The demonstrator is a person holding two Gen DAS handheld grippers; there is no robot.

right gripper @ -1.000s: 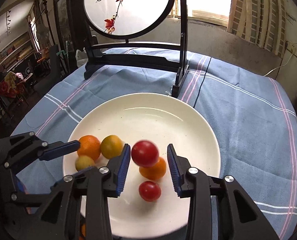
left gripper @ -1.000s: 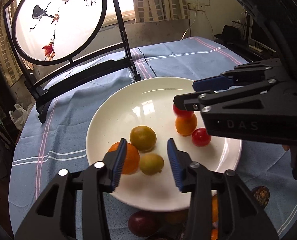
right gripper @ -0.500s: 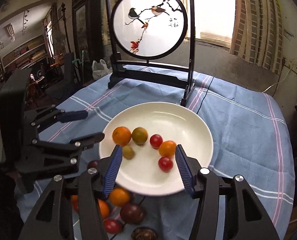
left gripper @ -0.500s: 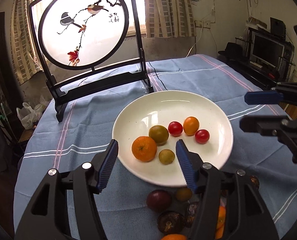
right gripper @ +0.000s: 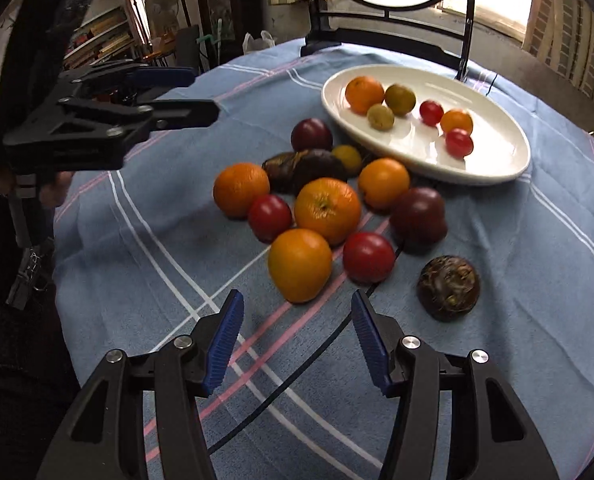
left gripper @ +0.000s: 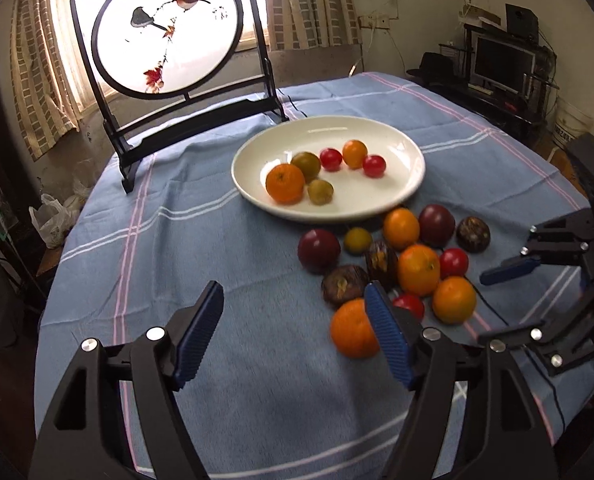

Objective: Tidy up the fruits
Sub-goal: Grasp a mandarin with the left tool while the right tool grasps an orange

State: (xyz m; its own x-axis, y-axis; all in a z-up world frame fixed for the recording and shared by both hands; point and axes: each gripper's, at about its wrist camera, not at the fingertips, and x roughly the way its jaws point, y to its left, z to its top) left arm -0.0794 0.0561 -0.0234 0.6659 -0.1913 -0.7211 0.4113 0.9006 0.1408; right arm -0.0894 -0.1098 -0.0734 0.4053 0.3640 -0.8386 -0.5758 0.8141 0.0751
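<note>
Your left claw hangs above the blue tablecloth at the near left, its blue pads spread wide and holding nothing. Its right pad overlaps, in the left wrist view, the nearest orange of the loose pile; whether they touch cannot be told.

Right of that claw, the loose fruit lies on the counter just near of the white plate: oranges such as the central one, red tomatoes, two dark plums, a small green fruit and brown, rough water-chestnut-like bulbs. The central orange shows its stem end facing up and toward you. The round fruits have no clear long axis.

On the plate, at the far centre, sit six pieces: an orange, two greenish fruits, two cherry tomatoes and a small orange.

Your right claw hovers at the near right of the pile, pads well apart, gripping nothing, with an orange lying just beyond its opening.

Behind the plate stands a round painted screen with birds; its small inscription is too faint to read.
</note>
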